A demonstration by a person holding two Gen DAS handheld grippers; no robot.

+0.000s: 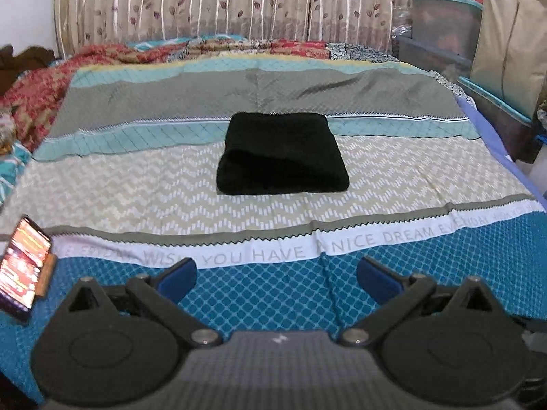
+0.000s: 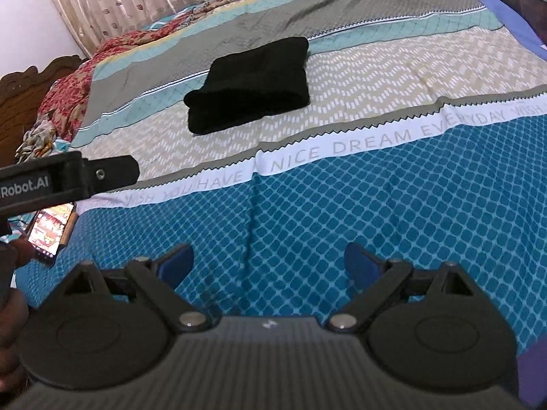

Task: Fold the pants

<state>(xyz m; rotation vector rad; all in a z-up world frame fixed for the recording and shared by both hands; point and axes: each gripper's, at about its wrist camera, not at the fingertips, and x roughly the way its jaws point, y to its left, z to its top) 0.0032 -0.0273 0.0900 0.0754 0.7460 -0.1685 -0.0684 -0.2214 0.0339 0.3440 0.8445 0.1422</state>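
**A:** Where are the pants (image 1: 283, 155) for you right now?

**B:** At twelve o'clock from your left gripper (image 1: 276, 278), mid-bed, lying as a thick black folded bundle across the chevron band and the teal stripe of the bedsheet (image 1: 136, 184). From your right gripper (image 2: 270, 266) they sit nearer eleven o'clock, well apart from both tools. To my eye the folding looks finished.

**A:** And my fingers?

**B:** Both pairs are spread wide and empty; only blue-diamond sheet shows between the blue pads (image 1: 179, 278). You hold nothing.

**A:** If I must tidy it, how will it handle?

**B:** I judge it soft, light and floppy, a plush knit that compresses and slides little. The layers will peel apart if you pinch only the top one. Take the rounded fold at the bundle's near-left corner, about seven o'clock on it, and bite through all the layers; the far edge at twelve o'clock looks flatter and thinner.

**A:** Room to move?

**B:** Plenty of bare sheet around the bundle from three through nine o'clock. Mind the phone (image 1: 24, 273) at nine o'clock of your left gripper, near the bed's edge. The rumpled red quilt (image 1: 37, 95) crowds ten o'clock, and storage boxes (image 1: 444, 30) stand past the bed's edge at two o'clock. Your own left tool also crosses the right view at nine o'clock, so keep them apart.
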